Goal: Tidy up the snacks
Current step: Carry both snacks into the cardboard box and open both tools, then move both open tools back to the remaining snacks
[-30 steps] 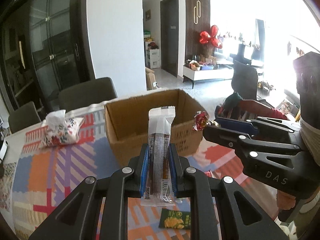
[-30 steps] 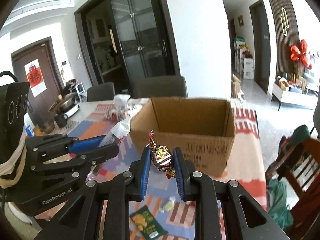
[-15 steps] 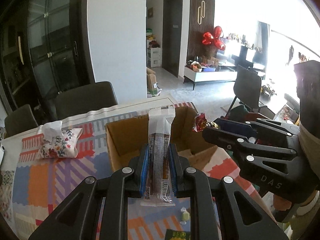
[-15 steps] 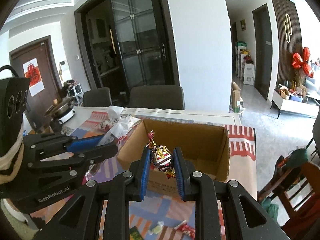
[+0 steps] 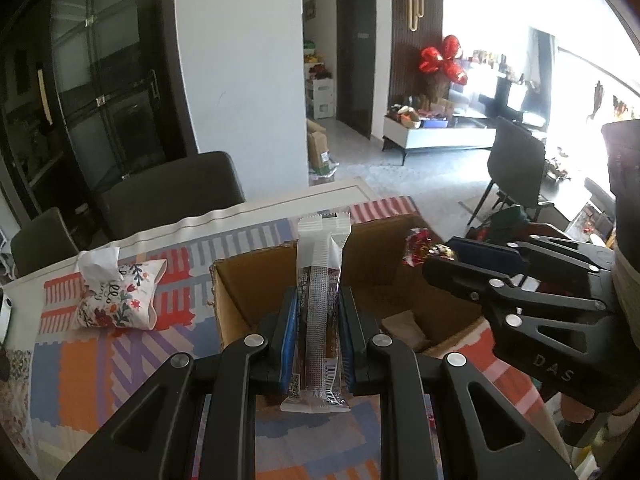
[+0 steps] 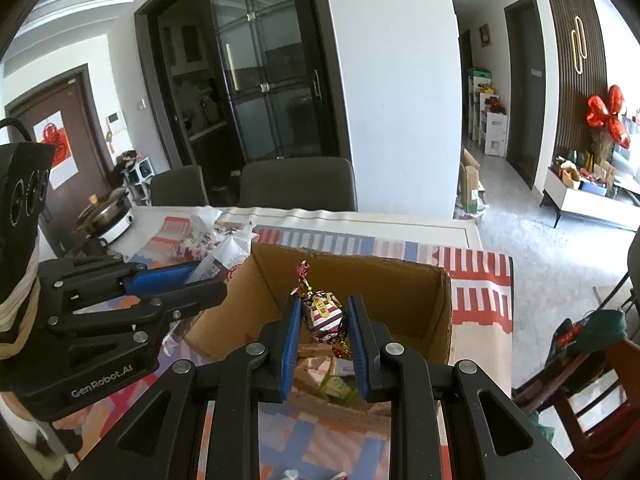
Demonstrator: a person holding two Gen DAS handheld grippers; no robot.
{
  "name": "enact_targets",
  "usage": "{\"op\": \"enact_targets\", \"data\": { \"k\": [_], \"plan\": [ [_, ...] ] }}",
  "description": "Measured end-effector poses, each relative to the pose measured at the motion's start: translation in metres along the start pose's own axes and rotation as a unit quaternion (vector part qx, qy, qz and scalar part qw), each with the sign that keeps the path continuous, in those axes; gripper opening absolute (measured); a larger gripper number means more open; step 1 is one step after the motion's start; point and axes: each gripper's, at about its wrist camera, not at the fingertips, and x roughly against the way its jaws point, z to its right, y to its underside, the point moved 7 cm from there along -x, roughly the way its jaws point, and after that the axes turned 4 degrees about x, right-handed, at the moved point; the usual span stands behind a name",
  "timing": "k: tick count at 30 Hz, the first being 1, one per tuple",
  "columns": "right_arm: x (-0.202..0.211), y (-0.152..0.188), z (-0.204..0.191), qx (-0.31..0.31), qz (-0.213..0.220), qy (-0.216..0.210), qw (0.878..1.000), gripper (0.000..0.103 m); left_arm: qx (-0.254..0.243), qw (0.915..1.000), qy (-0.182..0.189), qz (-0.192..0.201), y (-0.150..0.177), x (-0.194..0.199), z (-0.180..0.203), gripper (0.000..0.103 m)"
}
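Note:
My left gripper (image 5: pixel 318 312) is shut on a long clear-wrapped snack bar (image 5: pixel 320 300), held upright above the near wall of an open cardboard box (image 5: pixel 236 300). My right gripper (image 6: pixel 324 320) is shut on a foil-wrapped candy (image 6: pixel 322 312), held over the same box (image 6: pixel 400 292). In the left wrist view the right gripper (image 5: pixel 436 258) comes in from the right with the candy (image 5: pixel 416 242) over the box. In the right wrist view the left gripper (image 6: pixel 200 280) is at the left with the bar (image 6: pixel 228 254). Some snacks (image 6: pixel 338 384) lie inside the box.
The box stands on a table with a colourful patterned cloth (image 5: pixel 88 368). A floral tissue pouch (image 5: pixel 116 296) lies at the left. Dark chairs (image 5: pixel 172 192) stand behind the table. A pot (image 6: pixel 106 216) sits at the far left. A wooden chair (image 6: pixel 592 384) is at the right.
Both grippers have moved forward and up with their snacks, from in front of the box to above its opening. The inside of the box now shows.

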Motion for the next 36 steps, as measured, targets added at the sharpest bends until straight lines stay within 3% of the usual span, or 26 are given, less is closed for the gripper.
{"op": "enact_targets", "data": {
  "k": [4, 5, 6, 8, 9, 10, 17, 26, 36],
  "plan": [
    [-0.012, 0.002, 0.005, 0.004, -0.009, 0.007, 1.000, 0.025, -0.008, 0.9998, -0.013, -0.009, -0.001, -0.014, 0.002, 0.021],
    [-0.015, 0.002, 0.006, 0.004, -0.011, 0.009, 1.000, 0.025, -0.009, 0.9998, -0.016, -0.008, -0.001, -0.015, 0.002, 0.027],
    [-0.017, 0.003, 0.007, 0.006, -0.011, 0.011, 1.000, 0.025, -0.012, 0.9996, -0.024, -0.008, 0.000, -0.016, 0.002, 0.044],
    [-0.019, 0.006, 0.010, 0.008, -0.016, 0.023, 1.000, 0.031, -0.011, 0.9988, -0.048, 0.006, 0.001, -0.012, 0.001, 0.059],
    [-0.019, 0.007, 0.012, 0.007, -0.017, 0.027, 0.999, 0.041, -0.013, 0.9985, -0.053, 0.011, 0.003, -0.008, 0.002, 0.059],
    [-0.017, 0.009, 0.012, 0.007, -0.014, 0.028, 0.999, 0.042, -0.013, 0.9983, -0.055, 0.014, 0.006, -0.004, 0.002, 0.059],
    [0.006, 0.027, 0.007, 0.016, -0.003, 0.020, 1.000, 0.042, -0.017, 0.9970, -0.067, 0.035, 0.027, 0.026, 0.012, 0.061],
    [0.043, 0.057, -0.005, 0.041, 0.005, 0.023, 0.999, 0.048, -0.022, 0.9971, -0.053, 0.050, 0.059, 0.059, 0.035, 0.062],
    [0.060, 0.102, -0.006, 0.062, -0.011, 0.023, 0.998, 0.048, -0.037, 0.9971, -0.049, 0.045, 0.098, 0.067, 0.063, 0.064]
  ]
}}
